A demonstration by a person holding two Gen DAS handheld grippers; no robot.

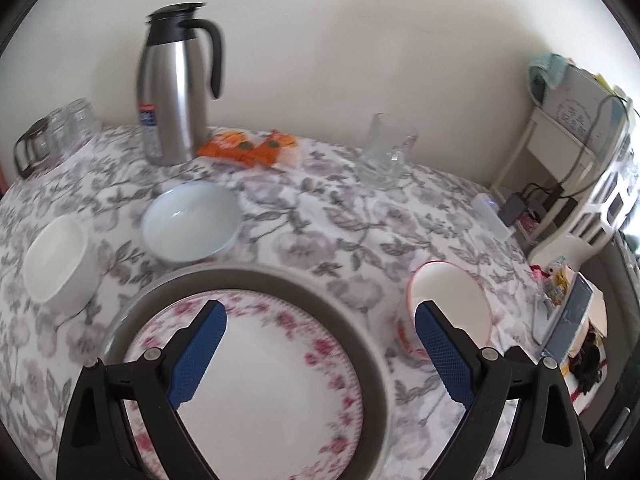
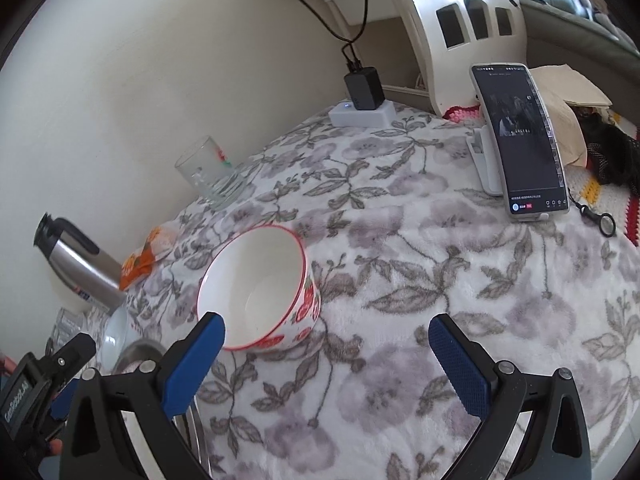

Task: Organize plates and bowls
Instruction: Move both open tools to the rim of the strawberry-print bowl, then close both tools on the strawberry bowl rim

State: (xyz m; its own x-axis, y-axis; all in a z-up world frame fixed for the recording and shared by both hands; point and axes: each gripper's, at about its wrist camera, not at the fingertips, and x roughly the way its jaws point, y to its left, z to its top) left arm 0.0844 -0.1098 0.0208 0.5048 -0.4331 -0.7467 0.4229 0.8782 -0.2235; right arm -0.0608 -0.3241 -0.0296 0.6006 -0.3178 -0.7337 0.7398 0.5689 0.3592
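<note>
- L gripper [image 1: 320, 344]: jaws wide apart, nothing held. Hangs over the floral plate [image 1: 256, 384], which sits inside a grey-rimmed dish [image 1: 360, 320] at the near table edge.
- R gripper [image 2: 326, 356]: also wide open, empty. Red-rim bowl [image 2: 260, 288] lies just ahead of the left finger, not between the jaws.
- Other pieces, L wrist view: pale blue bowl [image 1: 192, 220] mid-table, white square bowl [image 1: 56, 260] to its left, well apart from each other.
- Handling (judgement): all look like glazed ceramic → stiff, slick, chip-prone, moderate weight. Soft fleecy tablecloth [image 2: 440, 280] should cushion set-downs but may let pieces rock.
- Grip pt: red-rim bowl by the rim wall, one pad inside, one outside. Plate lies flat; only edge access, prob. needs a rim pinch w/ tilt.
- Orientation: red-rim bowl upright, mouth up, axis vertical; apparent lean is likely fisheye. Round, so no long axis; any rim bearing works. Plate face up, axis vertical too.
</note>
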